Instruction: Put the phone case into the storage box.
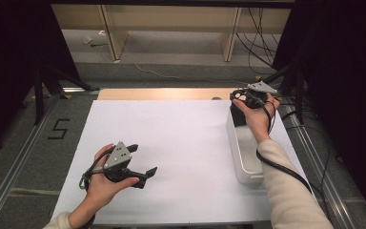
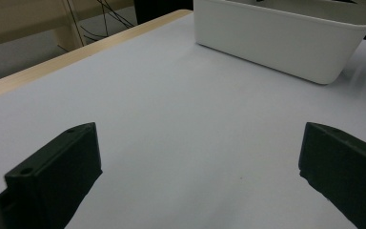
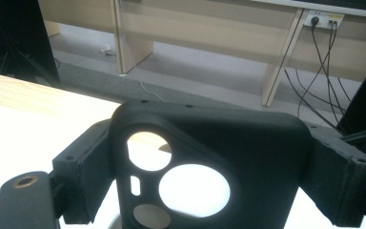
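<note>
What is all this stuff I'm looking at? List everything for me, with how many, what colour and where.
phone case: one, black, with round camera cut-outs, clamped between the right gripper's fingers above the far end of the bin
bin: one, white, long and narrow, on the right side of the sheet
sheet: one, white, covering most of the table
table: one, light wood, its edge bare beyond the sheet
number 5: one, black tape, on the grey floor at left
shelving: light wood, at the back, with cables trailing by it
left gripper: one, black with a grey plate, fingers wide apart over the sheet at near left
right gripper: one, black with a grey plate, far right, gripping the case
</note>
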Motion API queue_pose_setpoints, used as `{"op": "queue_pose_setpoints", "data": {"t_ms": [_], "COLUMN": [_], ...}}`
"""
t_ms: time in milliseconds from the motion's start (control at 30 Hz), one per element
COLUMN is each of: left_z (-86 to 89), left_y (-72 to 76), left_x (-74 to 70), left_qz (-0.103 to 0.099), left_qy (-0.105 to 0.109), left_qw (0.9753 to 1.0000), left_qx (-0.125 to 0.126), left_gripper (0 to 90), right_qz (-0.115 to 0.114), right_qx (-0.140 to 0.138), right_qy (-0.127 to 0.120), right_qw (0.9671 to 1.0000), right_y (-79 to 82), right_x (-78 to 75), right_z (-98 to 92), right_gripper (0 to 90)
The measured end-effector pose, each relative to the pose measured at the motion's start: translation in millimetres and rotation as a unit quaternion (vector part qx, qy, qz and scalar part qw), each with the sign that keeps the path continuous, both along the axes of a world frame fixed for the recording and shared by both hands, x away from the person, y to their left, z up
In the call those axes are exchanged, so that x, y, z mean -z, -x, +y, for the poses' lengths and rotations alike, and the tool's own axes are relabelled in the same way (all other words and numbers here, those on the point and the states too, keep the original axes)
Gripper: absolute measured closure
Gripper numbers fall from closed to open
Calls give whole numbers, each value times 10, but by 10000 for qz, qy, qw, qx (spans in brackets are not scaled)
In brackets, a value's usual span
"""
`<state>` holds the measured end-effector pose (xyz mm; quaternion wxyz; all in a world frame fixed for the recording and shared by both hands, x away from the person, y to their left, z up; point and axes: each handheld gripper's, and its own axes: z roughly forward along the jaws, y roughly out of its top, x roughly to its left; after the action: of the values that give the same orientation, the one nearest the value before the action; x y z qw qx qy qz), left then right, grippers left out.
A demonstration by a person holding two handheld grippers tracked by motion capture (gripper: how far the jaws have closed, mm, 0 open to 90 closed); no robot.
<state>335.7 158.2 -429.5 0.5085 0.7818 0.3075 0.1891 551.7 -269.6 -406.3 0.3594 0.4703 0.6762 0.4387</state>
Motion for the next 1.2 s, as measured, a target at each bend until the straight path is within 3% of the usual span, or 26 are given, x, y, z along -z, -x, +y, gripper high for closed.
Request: {"op": "queue_pose_setpoints", "data": {"t_ms": [900, 1200], "left_z": [6, 6], "left_y": [-4, -6], "left_x": [2, 4], "left_qz": [6, 10], "left_qy": [7, -13], "left_qw": [10000, 10000], "left_qx": [-13, 2], "left_gripper": [0, 0], "right_qz": [-1, 14], "right_qx": [-81, -24], "right_qy": [-14, 74], "right_qw": [10000, 10000], "right_y": [-84, -83], "right_x": [80, 77], "right_z": [-1, -10], "right_gripper": [135, 63]}}
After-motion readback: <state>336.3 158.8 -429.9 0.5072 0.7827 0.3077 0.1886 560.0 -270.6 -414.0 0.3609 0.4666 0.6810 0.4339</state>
